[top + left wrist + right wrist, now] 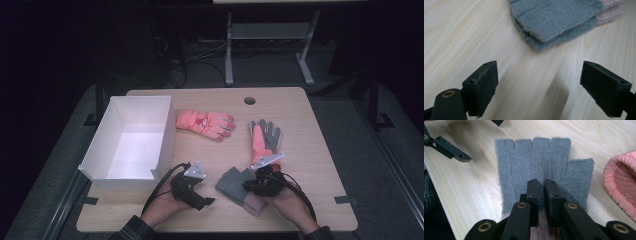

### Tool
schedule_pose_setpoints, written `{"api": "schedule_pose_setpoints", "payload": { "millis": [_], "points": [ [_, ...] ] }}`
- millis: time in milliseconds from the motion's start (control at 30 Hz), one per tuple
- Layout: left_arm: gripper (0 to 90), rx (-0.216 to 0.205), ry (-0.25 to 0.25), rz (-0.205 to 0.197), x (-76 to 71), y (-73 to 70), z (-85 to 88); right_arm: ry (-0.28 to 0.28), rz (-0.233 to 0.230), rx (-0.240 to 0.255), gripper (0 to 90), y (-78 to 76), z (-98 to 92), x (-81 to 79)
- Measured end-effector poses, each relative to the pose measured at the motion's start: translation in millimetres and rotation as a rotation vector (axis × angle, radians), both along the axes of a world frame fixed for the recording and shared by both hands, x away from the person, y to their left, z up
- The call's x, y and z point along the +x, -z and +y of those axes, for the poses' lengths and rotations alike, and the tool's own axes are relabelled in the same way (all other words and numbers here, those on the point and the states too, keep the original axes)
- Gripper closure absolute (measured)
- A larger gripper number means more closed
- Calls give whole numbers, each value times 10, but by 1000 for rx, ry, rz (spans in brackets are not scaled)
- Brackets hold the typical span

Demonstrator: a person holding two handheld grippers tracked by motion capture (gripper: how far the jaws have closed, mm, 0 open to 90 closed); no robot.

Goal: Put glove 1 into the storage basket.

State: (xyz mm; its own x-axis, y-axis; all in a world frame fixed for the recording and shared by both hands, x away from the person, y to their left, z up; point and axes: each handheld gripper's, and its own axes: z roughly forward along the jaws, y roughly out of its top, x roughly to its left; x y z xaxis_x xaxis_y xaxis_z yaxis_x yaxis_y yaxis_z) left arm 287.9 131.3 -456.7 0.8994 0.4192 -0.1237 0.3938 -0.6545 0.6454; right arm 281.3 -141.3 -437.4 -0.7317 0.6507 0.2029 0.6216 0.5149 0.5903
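A grey knitted fingerless glove [231,184] with a pink cuff lies flat near the table's front edge. My right gripper [248,186] rests on it from the cuff side. In the right gripper view the jaws stand almost together, pinching the grey glove [536,162] at its middle [541,192]. My left gripper [206,191] sits just left of the glove, open and holding nothing. In its own view the left gripper [546,87] spreads wide over bare wood, with the grey glove [554,17] lying ahead of it.
A white open box [165,131] stands at the left of the wooden table [315,165]. A pink ski glove [205,123] lies mid-table. A second pink glove [265,137], grey palm up, lies just behind my right hand; its cuff [621,185] is beside the grey glove.
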Motion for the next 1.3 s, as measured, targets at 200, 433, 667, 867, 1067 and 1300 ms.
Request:
{"api": "schedule_pose_setpoints", "payload": {
  "millis": [200, 433, 667, 867, 1067, 1300],
  "points": [
    [142, -5, -3, 0, -1, -2, -1, -5, -20, 9, 632, -11, -2, -11],
    [179, -16, -16, 9, 6, -17, 25, 1, -73, 38, 752, -119, -197, -2],
    [405, -85, -2, 48, -14, -90, 53, 12, -78, 36, 858, -109, -451, 25],
    [700, -120, 34, 75, -39, -144, 18, 22, -82, 1, 900, -6, -690, 43],
    [896, -102, 71, 102, -110, -154, -110, 9, -68, -8, 900, 56, -787, 53],
    [897, -75, 126, 120, -222, -97, -416, -20, -51, -21, 900, 92, -752, 57]
  ]
}}
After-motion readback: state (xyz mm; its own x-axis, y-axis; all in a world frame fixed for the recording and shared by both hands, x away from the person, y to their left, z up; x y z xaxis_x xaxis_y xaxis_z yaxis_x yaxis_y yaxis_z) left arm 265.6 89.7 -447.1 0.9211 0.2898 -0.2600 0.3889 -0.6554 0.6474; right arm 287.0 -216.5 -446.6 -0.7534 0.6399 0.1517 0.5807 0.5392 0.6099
